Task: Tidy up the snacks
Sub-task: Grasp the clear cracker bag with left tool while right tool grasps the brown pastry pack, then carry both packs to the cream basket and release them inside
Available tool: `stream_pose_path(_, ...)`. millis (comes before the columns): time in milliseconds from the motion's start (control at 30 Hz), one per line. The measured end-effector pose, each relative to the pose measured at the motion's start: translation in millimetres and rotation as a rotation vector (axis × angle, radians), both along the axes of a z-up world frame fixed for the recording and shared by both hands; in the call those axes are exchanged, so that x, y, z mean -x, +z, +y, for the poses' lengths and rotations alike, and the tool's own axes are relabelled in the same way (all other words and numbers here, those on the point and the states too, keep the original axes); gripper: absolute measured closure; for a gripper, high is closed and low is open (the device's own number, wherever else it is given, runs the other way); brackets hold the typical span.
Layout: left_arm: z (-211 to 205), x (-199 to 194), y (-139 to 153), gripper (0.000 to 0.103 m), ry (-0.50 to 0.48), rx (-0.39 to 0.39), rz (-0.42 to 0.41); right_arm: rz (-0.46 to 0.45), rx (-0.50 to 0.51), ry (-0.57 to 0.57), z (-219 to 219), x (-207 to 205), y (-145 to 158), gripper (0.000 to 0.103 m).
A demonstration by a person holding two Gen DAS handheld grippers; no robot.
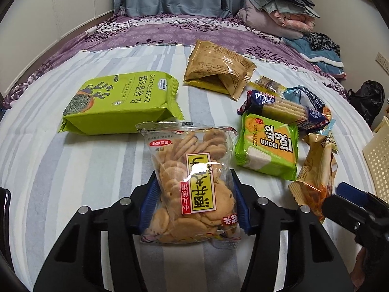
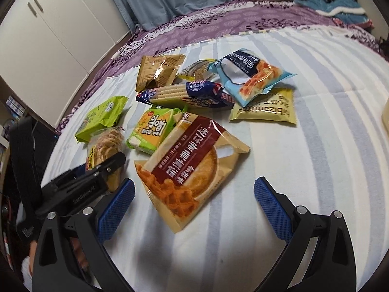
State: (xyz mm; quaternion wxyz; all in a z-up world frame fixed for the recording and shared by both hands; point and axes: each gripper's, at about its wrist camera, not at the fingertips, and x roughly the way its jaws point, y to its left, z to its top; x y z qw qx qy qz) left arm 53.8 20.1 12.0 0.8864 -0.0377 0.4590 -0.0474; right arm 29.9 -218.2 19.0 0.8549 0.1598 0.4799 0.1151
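My left gripper (image 1: 194, 197) is shut on a clear bag of small round cookies (image 1: 192, 185), which also shows in the right wrist view (image 2: 107, 146). My right gripper (image 2: 194, 194) is open and empty, its blue pads either side of a tan and red waffle-pastry bag (image 2: 192, 165) lying on the striped bedsheet (image 2: 316, 126). Other snacks lie scattered: a green seaweed pack (image 1: 119, 102), a brown bag (image 1: 218, 68), a green Moka wafer pack (image 1: 267, 146), a blue cracker sleeve (image 2: 184, 95), a light blue bag (image 2: 250, 75) and a yellow bag (image 2: 267, 109).
A cream perforated basket (image 1: 379, 160) stands at the right edge of the bed. Folded blankets and clothes (image 1: 279, 14) are piled at the far end on a purple bedcover (image 1: 158, 31). White wardrobe doors (image 2: 48, 29) stand to the left.
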Motion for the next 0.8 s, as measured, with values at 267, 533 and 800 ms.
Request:
stream_pose_path(267, 9.5, 11.2, 12.3, 0.05, 0.01, 0.023, -0.043, -0.001, 0.048, -0.009, 16.6, -26.9, -1.0, 0.023)
stream_pose_path(533, 7.1, 19.5, 28.2, 0.05, 0.002, 0.016, -0.087, -0.053, 0.132, 0.046, 25.0, -21.2, 3.1, 0.033)
stream_pose_path(800, 3.9, 23.7, 38.9, 0.05, -0.007, 0.013, -0.104, -0.116, 0.155, 0.096, 27.0, -5.6, 14.6, 0.042)
